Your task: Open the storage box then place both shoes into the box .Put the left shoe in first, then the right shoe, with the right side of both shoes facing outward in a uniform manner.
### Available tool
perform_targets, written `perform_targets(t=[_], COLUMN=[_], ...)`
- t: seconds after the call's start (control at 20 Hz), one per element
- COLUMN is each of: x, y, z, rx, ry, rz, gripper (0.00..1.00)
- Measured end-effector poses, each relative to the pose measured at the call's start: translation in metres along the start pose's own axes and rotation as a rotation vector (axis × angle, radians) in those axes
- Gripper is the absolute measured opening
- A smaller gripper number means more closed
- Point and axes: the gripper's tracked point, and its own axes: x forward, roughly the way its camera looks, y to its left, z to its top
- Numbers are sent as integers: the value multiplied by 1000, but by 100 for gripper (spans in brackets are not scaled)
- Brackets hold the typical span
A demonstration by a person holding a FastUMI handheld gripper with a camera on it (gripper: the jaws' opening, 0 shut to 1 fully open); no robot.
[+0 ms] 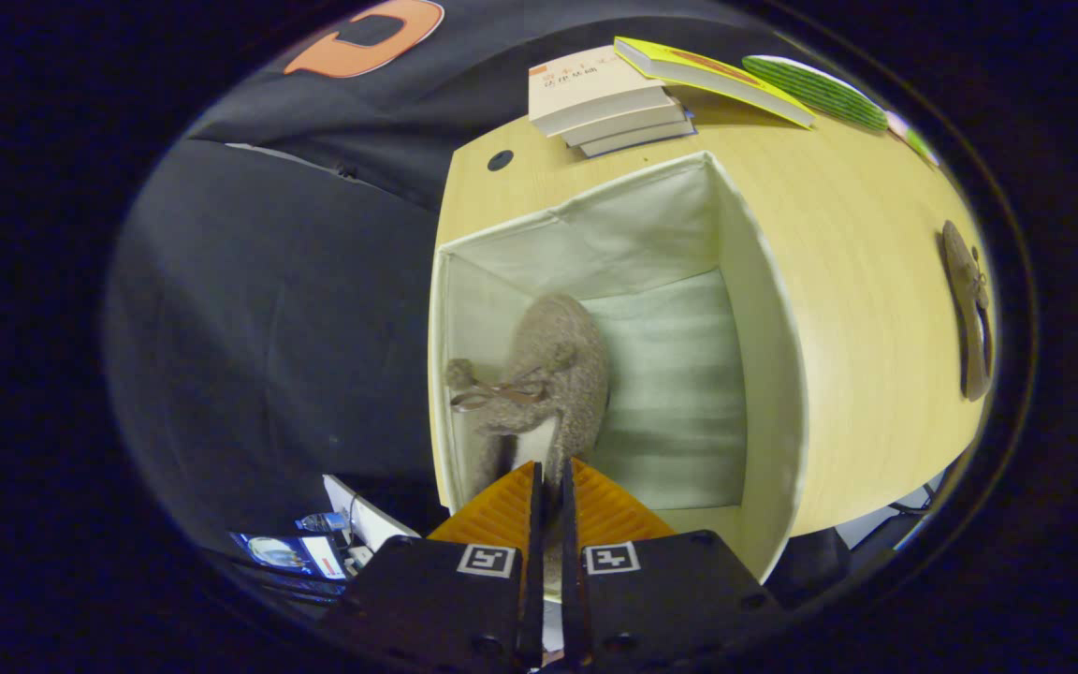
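Booth with dark cloth walls; pale wooden table (866, 281) bearing all items, listed near to far from the gripper.

1. Gripper (548, 482). Fingers nearly together, clamped on the heel rim of the first shoe, a thin strip of it pinched between the ridged pads. Pointing down into the box.

2. First shoe (548, 374), just ahead of the fingertips at 12 o'clock. Fuzzy grey-brown fleece, rounded toe, thin ribbon bow with two pompoms on its upper. Inside the box, against the wall at 9 o'clock, toe pointing away. Whether it rests on the floor or hangs just above it cannot be told. Judged light, soft, squashy, not fragile; the rim grip suits it, though a soft upper may sag or twist on release.

3. Storage box (773, 374). Open, lid not apparent. Cream fabric lining, creased on the far wall; straight stiff-looking walls, flat floor. Free floor space remains at 2 o'clock from the shoe.

4. Second shoe (969, 309), at 2 o'clock, well apart from the box, lying on the table. Same fleece and bow. Best taken likewise at the heel rim.

5. Stack of books (604, 98), at 12 o'clock beyond the box; more flat, brightly coloured items beside it at 1 o'clock.
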Motion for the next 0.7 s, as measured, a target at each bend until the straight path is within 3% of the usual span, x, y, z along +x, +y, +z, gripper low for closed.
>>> perform_targets(t=[0.1, 0.25, 0.35, 0.5, 0.7], x=[-5, -22, -41, -74, -127], y=[12, 16, 17, 10, -18], z=[6, 17, 23, 37, 63], rx=[-3, -41, -95, -215, -397], ry=[-14, -66, -116, -212, -382], rz=[48, 53, 47, 18, -82], gripper=[19, 67, 87, 90, 90])
